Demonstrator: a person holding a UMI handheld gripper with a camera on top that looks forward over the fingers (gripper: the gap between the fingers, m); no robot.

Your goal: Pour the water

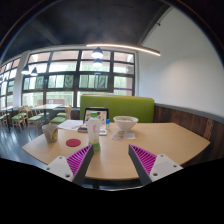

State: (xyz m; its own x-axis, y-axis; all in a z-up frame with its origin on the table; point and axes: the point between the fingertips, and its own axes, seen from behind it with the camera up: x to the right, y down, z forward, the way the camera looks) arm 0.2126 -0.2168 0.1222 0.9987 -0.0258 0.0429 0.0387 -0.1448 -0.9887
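Tongs hang over the near edge of the table with their two fingers wide apart and nothing between them. On the far left of the table stands a cup. Next to it lies a small pink round thing. Past the fingers, near the middle, stands a tall green and white container, which looks like the one that holds the water. To its right sits a clear bowl. Behind the table is a green bench. The container is well ahead of the fingers, so a crooked or loose grab could tip it and spill water on the table.
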